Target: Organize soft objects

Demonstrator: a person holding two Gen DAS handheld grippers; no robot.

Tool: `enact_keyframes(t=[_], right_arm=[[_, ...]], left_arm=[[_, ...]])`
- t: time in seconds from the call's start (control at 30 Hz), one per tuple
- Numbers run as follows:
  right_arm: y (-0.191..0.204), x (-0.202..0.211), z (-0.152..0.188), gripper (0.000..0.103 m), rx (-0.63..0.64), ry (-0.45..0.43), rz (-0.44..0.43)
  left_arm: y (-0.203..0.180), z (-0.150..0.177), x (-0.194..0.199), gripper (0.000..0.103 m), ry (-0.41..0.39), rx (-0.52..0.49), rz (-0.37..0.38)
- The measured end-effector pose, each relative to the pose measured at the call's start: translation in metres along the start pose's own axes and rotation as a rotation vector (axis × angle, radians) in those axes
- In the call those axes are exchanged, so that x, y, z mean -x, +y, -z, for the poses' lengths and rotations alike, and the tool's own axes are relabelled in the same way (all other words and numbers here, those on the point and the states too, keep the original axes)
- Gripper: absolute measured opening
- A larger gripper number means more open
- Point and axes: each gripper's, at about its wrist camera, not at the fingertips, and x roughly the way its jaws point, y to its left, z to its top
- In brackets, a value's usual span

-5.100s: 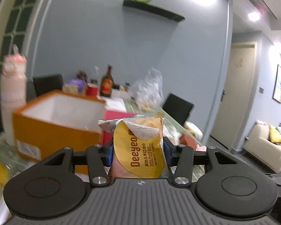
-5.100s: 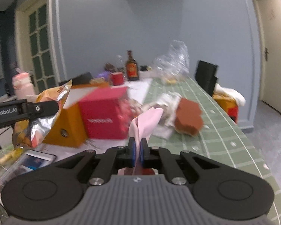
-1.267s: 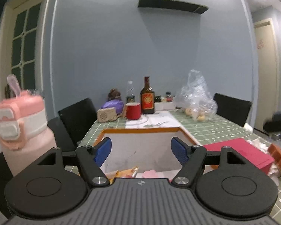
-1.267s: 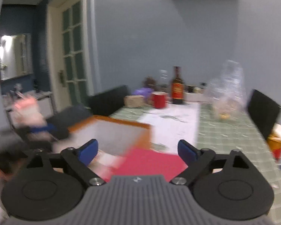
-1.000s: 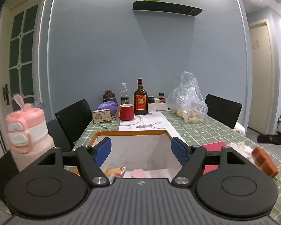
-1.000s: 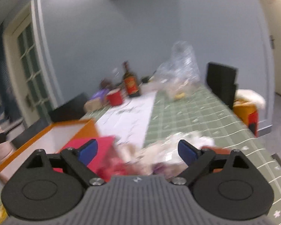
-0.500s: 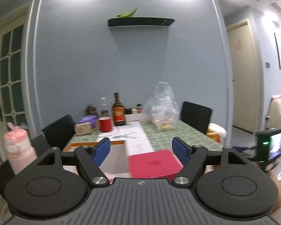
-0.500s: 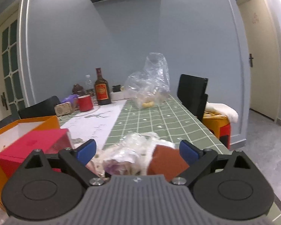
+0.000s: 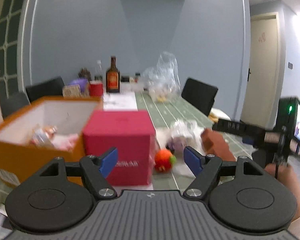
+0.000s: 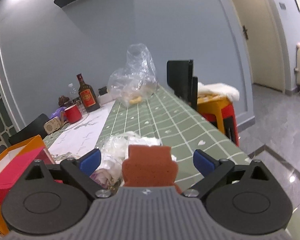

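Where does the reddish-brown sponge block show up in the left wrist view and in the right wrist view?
Left wrist view: the reddish-brown sponge block is right of centre, past the right fingertip, blurred.
Right wrist view: it is at bottom centre, between the open jaws, untouched.
Shared landmark: the pink-red box, left of the sponge in both.

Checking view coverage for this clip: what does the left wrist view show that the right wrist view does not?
Only the left wrist view shows the orange stuffed toy beside the red box, the items inside the orange box, and the open left gripper.

Only the right wrist view shows the orange stool and the open right gripper, its jaws just opened wider around the brown sponge without touching it.

Both show the sponge, both boxes, the crumpled clear wrappers and the brown bottle.
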Motion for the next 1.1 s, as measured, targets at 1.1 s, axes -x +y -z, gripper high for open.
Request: enact_keyframes(t=[1.1], right_arm=[[-0.021, -0.009, 0.003, 0.065, -0.037, 0.005, 0.085]], left_arm=[[-0.065, 0.011, -0.054, 0.082, 0.167, 0.0, -0.158]])
